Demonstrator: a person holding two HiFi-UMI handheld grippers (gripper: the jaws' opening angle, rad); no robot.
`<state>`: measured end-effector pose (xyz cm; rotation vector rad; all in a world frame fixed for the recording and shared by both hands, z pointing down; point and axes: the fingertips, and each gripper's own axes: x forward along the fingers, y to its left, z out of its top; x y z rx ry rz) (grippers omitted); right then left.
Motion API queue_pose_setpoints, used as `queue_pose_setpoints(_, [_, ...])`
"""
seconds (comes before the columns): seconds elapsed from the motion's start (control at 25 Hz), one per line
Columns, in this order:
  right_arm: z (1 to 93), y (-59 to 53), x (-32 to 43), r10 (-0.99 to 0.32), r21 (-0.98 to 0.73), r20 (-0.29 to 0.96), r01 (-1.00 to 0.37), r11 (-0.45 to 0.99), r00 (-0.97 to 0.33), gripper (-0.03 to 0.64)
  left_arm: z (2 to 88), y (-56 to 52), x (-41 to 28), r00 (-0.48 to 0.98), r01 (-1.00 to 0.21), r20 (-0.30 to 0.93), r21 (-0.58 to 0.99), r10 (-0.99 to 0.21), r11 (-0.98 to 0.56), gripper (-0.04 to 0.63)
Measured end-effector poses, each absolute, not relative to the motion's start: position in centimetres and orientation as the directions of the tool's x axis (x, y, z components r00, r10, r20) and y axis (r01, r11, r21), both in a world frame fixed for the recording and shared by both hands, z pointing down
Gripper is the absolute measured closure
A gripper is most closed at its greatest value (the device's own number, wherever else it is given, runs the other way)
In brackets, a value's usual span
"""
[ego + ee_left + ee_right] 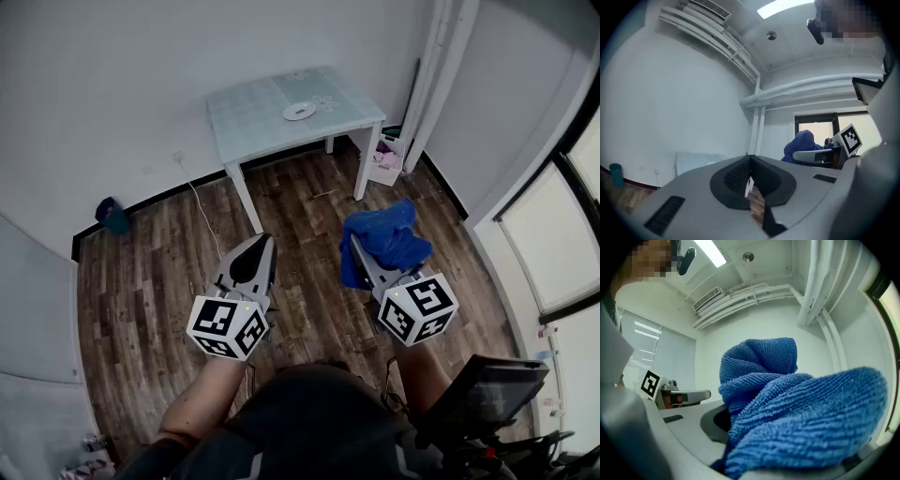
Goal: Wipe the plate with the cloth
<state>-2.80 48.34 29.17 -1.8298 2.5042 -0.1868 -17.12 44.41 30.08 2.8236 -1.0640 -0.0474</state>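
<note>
A small white plate (297, 112) lies on the pale green table (253, 117) far ahead across the room. My right gripper (359, 246) is shut on a blue cloth (386, 236), which drapes over its jaws and fills the right gripper view (787, 404). My left gripper (260, 241) is held beside it, jaws shut with nothing between them (749, 161). Both grippers are raised above the wooden floor, well short of the table. From the left gripper view the cloth (802, 143) shows at the right.
Wooden floor (159, 262) lies between me and the table. A white bin (385, 161) with items stands by the table's right leg next to white pipes (433, 66). A dark teal object (113, 216) sits by the left wall. A window (548, 234) is at right.
</note>
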Motion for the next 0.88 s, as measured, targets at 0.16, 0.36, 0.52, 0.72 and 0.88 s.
queue_pose_setpoints(0.16, [29.2,47.4,-3.9,-0.953,-0.114,0.044,-0.949,0.295,-0.301,0.512,30.5,43.7,-18.1,0.758,-0.648,0.02,0.139,-0.652,-0.749,0.586])
queue_pose_setpoints(0.36, [29.0,46.0,-5.4,-0.954,-0.106,0.046,-0.951,0.291,-0.297,0.512,30.9,42.4,-19.6,0.768,-0.636,0.031,0.15,-0.64,-0.757,0.586])
queue_pose_setpoints(0.52, [29.0,44.7,-7.2,-0.956,-0.094,0.047,-0.954,0.285,-0.29,0.512,31.1,41.3,-21.0,0.783,-0.617,0.026,0.152,-0.621,-0.772,0.586])
queue_pose_setpoints(0.72, [29.2,43.4,-7.8,-0.966,-0.129,0.023,-0.959,0.253,-0.258,0.512,31.6,39.7,-22.1,0.802,-0.592,0.023,0.169,-0.597,-0.788,0.586])
queue_pose_setpoints(0.88, [29.6,41.9,-7.4,-0.968,-0.162,0.031,-0.957,0.24,-0.248,0.512,31.5,37.8,-22.2,0.802,-0.59,0.014,0.176,-0.597,-0.788,0.586])
